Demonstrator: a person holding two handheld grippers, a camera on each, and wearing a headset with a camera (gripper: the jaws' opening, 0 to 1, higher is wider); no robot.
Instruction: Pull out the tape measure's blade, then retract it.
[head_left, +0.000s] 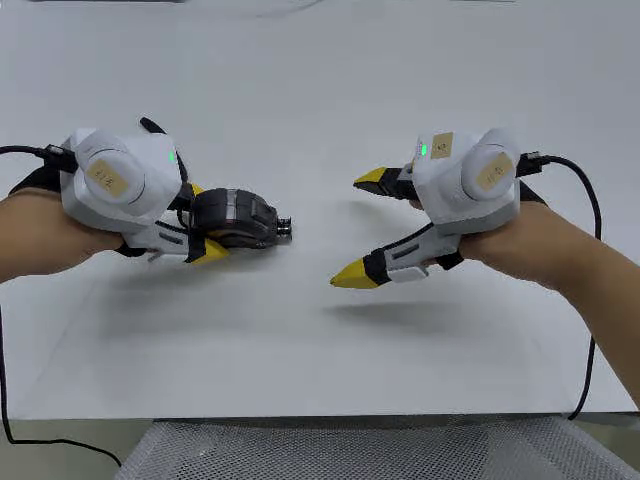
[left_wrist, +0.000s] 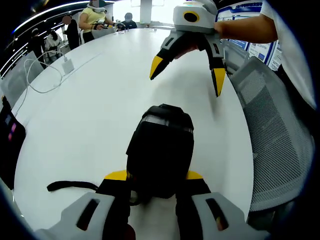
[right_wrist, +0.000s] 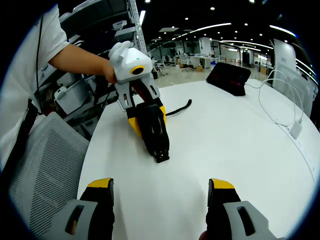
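A left gripper (head_left: 205, 220) clamps a black tape measure (head_left: 240, 217) on the left of a white table (head_left: 320, 90), its yellow-tipped fingers narrow around the back of the case. The case rests on the tabletop, its nose pointing right and the blade hook (head_left: 285, 228) sitting at the mouth. To the right, well apart, the right gripper (head_left: 362, 228) hovers with fingers spread wide and nothing between them, tips aimed at the tape measure. Bare tabletop lies between hook and right gripper, and more open surface stretches to the far side. The table's near edge runs just beyond both forearms, with a mesh chair (head_left: 350, 450) below it. A black cable (head_left: 590, 300) drops from the right gripper over that edge. In the left gripper view a black strap (left_wrist: 70, 186) lies left of the case
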